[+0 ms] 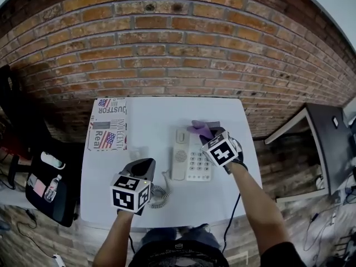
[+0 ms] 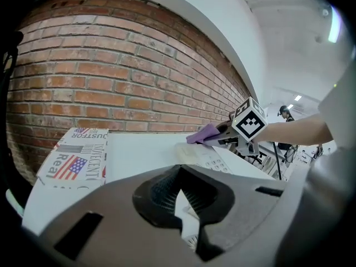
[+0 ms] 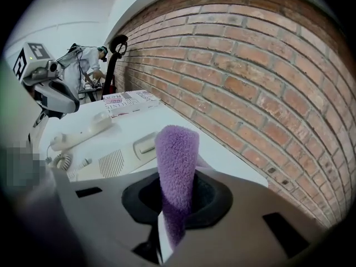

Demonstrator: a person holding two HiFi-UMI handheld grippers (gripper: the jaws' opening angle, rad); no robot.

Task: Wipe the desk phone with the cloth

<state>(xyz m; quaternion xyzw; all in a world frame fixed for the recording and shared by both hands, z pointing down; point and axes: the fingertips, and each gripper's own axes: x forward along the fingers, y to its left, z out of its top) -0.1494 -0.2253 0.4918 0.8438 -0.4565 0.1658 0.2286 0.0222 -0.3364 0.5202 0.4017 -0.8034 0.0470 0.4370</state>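
Phone [image 1: 192,161] sits on the white worktop [image 1: 156,121], a bit right of the middle. Its handset [image 1: 179,159] lies in place on its left side & the buttons [image 1: 199,163] are on the right. The curly cord [image 1: 158,196] piles up by the phone's near left corner.

The cloth [image 3: 177,166] is purple & fuzzy. The right gripper [image 1: 210,133] has it pinched tight, w/ its fingers closed on it. A long folded bit sticks out past the tips. In the head view the cloth is over the far right end of the phone, by the top edge. Can't tell if it touches the phone or is just above it. In the right gripper view the phone's speaker holes [image 3: 111,163] & handset lie to the left of the cloth & lower.

The left gripper [image 1: 142,167] is over the near left part of the worktop, just left of the phone & above the cord. Its fingers are close together w/ only a thin slit between them, & they hold nothing. The phone is off to its right, not between its fingers.

A printed box [image 1: 108,124] w/ flag pics lies flat at the far left of the worktop, well apart from the phone. A brick wall [image 1: 167,43] stands behind. A black chair [image 1: 50,185] is left of the worktop.
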